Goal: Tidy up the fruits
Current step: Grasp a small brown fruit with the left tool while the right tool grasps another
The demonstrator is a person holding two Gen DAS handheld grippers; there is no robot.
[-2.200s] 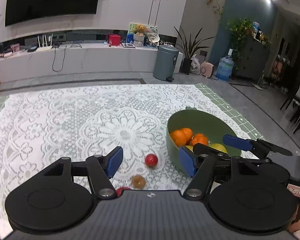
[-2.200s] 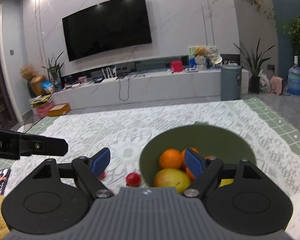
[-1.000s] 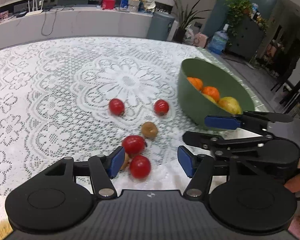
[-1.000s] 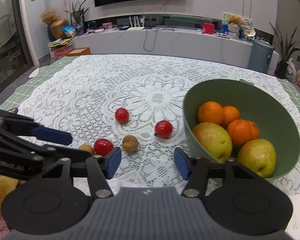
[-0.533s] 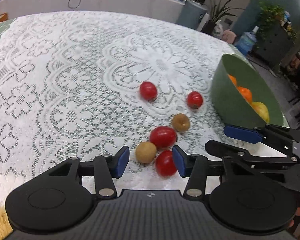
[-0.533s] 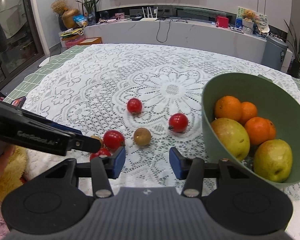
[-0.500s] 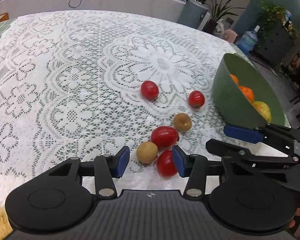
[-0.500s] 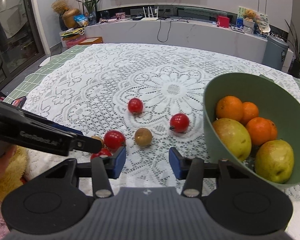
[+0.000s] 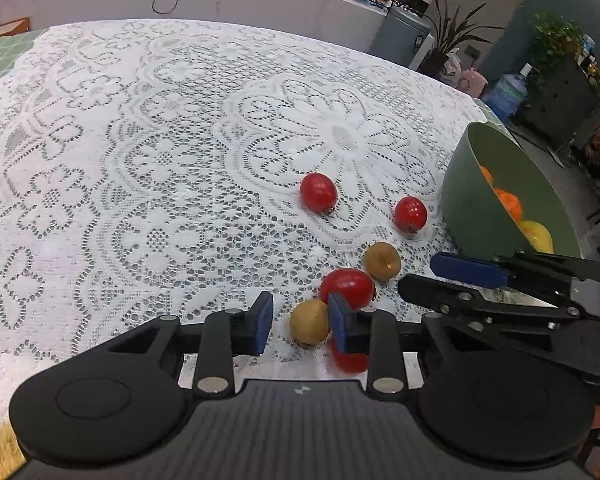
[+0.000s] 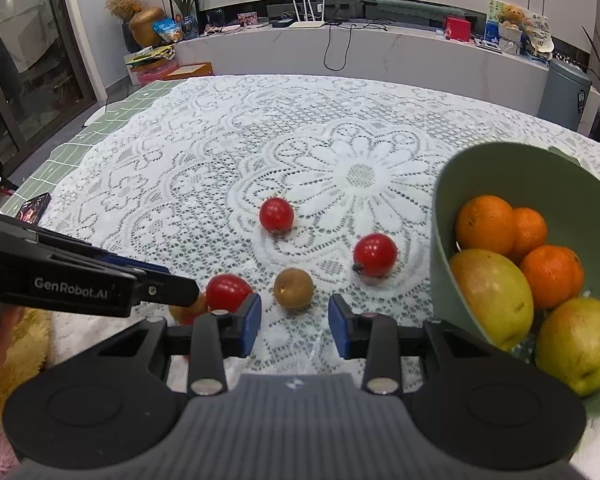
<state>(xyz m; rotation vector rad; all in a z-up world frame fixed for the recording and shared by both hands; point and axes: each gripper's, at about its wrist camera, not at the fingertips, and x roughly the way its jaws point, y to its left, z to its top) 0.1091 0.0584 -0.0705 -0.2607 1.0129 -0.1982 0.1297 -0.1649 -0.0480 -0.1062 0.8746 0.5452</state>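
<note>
Right wrist — green bowl [image 10: 440,216]; oranges [image 10: 486,224], mangoes [image 10: 494,294]

I see even, soft indoor light, a ceiling glare far left, sharp centres, and strong fisheye bending at the edges.

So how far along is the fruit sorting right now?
Done: oranges and larger yellow-green fruit sit in the green bowl. In hand: nothing gripped; the left hand-held gripper is closing around a brown fruit, the right hand-held gripper closing on nothing. Left: four red and two brown fruits on the lace cloth.
</note>
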